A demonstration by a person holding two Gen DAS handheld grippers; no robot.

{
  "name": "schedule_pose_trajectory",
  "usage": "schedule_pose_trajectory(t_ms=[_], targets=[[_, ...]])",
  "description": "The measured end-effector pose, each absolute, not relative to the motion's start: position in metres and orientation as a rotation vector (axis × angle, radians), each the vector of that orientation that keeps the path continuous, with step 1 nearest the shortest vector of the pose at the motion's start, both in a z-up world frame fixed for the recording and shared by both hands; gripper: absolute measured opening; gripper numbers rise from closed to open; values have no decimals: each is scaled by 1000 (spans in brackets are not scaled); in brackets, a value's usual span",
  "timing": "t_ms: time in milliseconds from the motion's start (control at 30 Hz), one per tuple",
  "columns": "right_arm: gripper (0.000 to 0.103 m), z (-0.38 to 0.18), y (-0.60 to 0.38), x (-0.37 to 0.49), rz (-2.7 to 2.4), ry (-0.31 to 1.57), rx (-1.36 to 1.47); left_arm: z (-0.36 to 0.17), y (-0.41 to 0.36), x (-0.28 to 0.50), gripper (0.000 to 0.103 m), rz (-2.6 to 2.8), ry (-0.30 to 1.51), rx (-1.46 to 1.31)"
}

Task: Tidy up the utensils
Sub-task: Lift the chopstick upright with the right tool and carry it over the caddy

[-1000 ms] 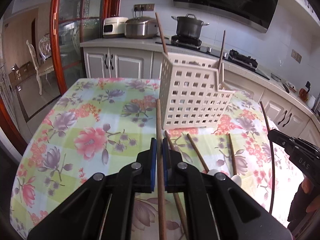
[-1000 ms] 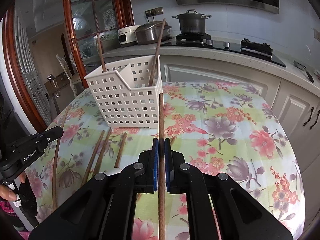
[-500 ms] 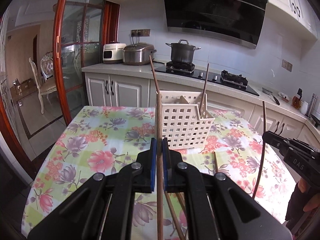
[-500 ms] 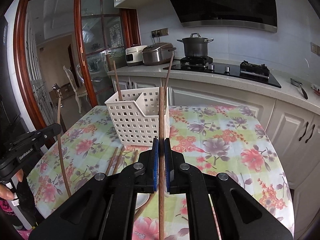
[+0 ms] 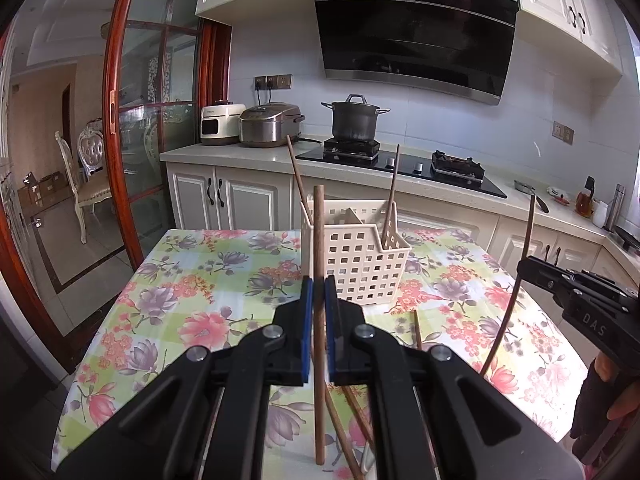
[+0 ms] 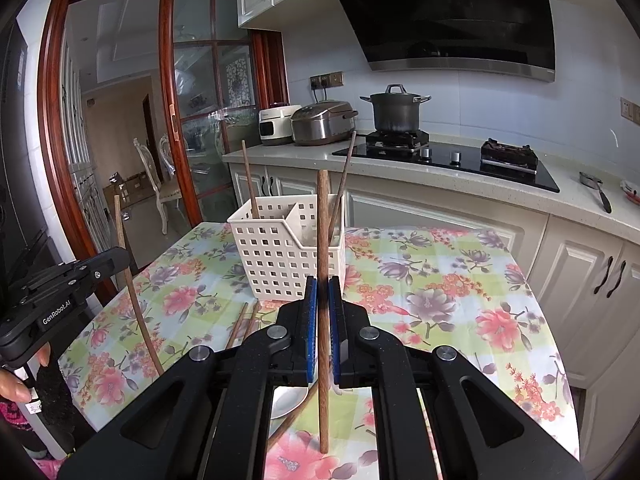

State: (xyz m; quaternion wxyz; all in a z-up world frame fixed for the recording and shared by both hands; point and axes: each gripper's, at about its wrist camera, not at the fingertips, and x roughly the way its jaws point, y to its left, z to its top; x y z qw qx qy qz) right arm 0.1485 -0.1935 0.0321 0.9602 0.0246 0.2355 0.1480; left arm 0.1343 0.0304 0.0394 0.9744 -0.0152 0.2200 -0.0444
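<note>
- The left gripper [image 5: 319, 308] is clenched on a brown wooden chopstick [image 5: 319, 240], which stands nearly upright between the blue pads and sticks out above and below them.
- The right gripper [image 6: 323, 308] is clenched the same way on a second wooden chopstick [image 6: 323, 224], also close to upright, its lower end hanging over the floral tablecloth [image 6: 440, 292].
- Both grippers are held above the table, apart from each other, each visible at the edge of the other's view.
- A white perforated basket [image 5: 360, 264] stands on the tablecloth ahead of both grippers, split by a divider into compartments.
- Two chopsticks already lean inside the basket [image 5: 296, 172] [image 5: 392, 192], one toward each end, their tops rising over the rim.
- More loose chopsticks [image 6: 240, 324] lie flat on the tablecloth in front of the basket; how many is hard to tell, since the gripper bodies cover most of them.
- A white spoon [image 6: 288, 400] seems to lie near them, partly hidden under the right gripper.
- Behind the table, a dark pot [image 5: 354, 118] sits on the hob, with a rice cooker [image 5: 270, 124] beside it on the counter.
</note>
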Motion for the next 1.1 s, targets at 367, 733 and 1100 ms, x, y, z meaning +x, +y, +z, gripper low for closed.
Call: schedule_pose_trajectory(t_ms=[367, 733, 1100], targets=[[6, 39, -194, 143, 303, 455, 48, 47, 29, 127, 6, -96, 422, -27], [6, 43, -191, 140, 311, 442, 44, 54, 22, 123, 6, -109, 402, -12], [6, 52, -187, 139, 315, 425, 30, 60, 20, 123, 6, -131, 402, -6]])
